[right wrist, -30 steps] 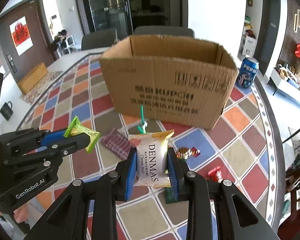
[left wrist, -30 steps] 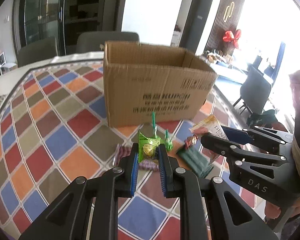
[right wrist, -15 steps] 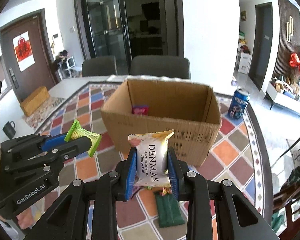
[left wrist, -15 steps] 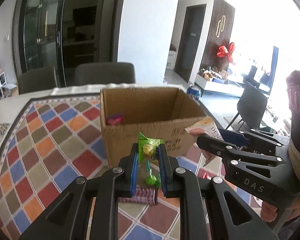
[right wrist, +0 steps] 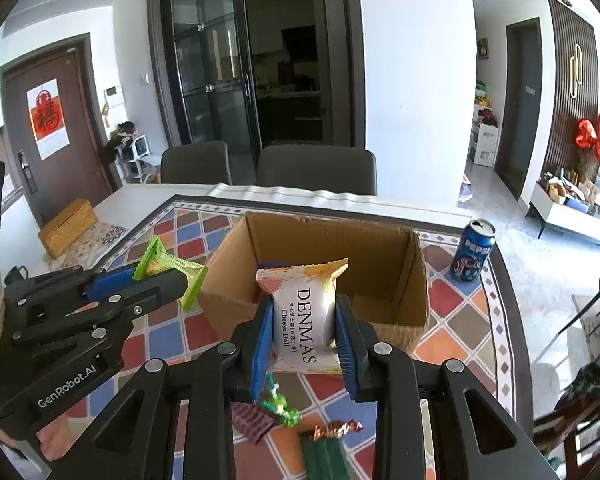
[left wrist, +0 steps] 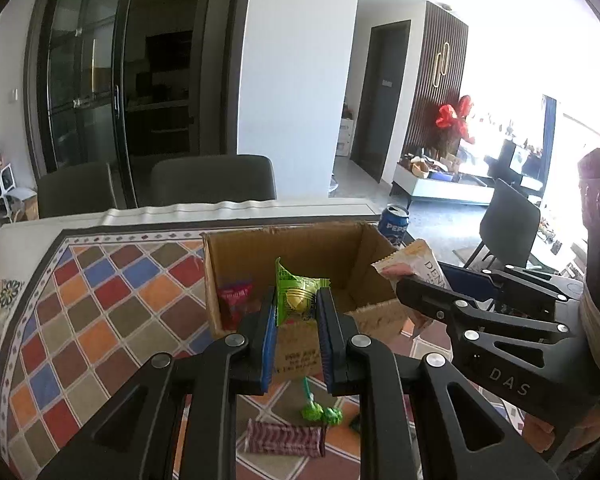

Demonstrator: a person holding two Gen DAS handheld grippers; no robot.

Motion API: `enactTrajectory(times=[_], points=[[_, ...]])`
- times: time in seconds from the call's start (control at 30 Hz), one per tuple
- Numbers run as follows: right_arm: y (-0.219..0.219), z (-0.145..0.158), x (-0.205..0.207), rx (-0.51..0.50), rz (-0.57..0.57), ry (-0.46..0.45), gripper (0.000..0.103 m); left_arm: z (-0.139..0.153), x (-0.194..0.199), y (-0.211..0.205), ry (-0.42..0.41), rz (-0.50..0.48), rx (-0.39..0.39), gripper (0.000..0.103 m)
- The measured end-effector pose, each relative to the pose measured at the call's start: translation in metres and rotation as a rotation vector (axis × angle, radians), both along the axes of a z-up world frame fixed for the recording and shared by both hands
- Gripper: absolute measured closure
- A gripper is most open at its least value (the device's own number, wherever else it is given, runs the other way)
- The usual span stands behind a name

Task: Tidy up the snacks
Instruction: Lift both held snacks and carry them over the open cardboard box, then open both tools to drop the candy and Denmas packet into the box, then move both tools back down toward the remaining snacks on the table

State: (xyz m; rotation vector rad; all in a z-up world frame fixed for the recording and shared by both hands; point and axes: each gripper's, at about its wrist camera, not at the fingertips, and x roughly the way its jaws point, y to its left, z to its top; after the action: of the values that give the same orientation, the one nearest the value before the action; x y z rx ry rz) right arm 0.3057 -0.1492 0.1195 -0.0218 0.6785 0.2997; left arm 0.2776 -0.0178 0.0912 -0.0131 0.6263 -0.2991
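An open cardboard box [left wrist: 364,252] [right wrist: 404,280] stands on the checkered table. My left gripper [left wrist: 298,312] is shut on a green snack packet [left wrist: 298,298] and holds it high, just before the box's near wall. It also shows in the right wrist view [right wrist: 172,276]. My right gripper [right wrist: 304,328] is shut on a white DENMAS cheese ball packet [right wrist: 304,312], raised at the box's near rim. That packet also shows in the left wrist view [left wrist: 412,264]. A red packet [left wrist: 234,300] lies inside the box.
On the table below lie a maroon striped packet [left wrist: 284,438], green lollipops [left wrist: 320,412], a gold-wrapped candy [right wrist: 336,430] and a dark green packet [right wrist: 324,460]. A Pepsi can [right wrist: 472,250] stands right of the box. Chairs stand behind the table.
Both grippers have risen with their packets and moved toward the box. Its inside and the red packet now show from above.
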Motion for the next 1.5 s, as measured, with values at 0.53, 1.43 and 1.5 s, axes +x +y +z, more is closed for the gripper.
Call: enactTrajectory(times=[0.53, 1.43, 1.5], points=[[0.003, -0.006, 0.053, -0.038, -0.005, 0.002, 0.072, -0.014, 0.062, -0.004, 0.055, 0.007, 0.022, 0.084], [0.001, -0.001, 0.04, -0.056, 0.003, -0.012, 0.061, -0.005, 0.026, 0.007, 0.013, 0.051, 0.064, 0.054], [0.002, -0.002, 0.032, -0.057, 0.011, -0.012, 0.061, -0.003, 0.014, 0.008, -0.002, 0.053, 0.075, 0.053]])
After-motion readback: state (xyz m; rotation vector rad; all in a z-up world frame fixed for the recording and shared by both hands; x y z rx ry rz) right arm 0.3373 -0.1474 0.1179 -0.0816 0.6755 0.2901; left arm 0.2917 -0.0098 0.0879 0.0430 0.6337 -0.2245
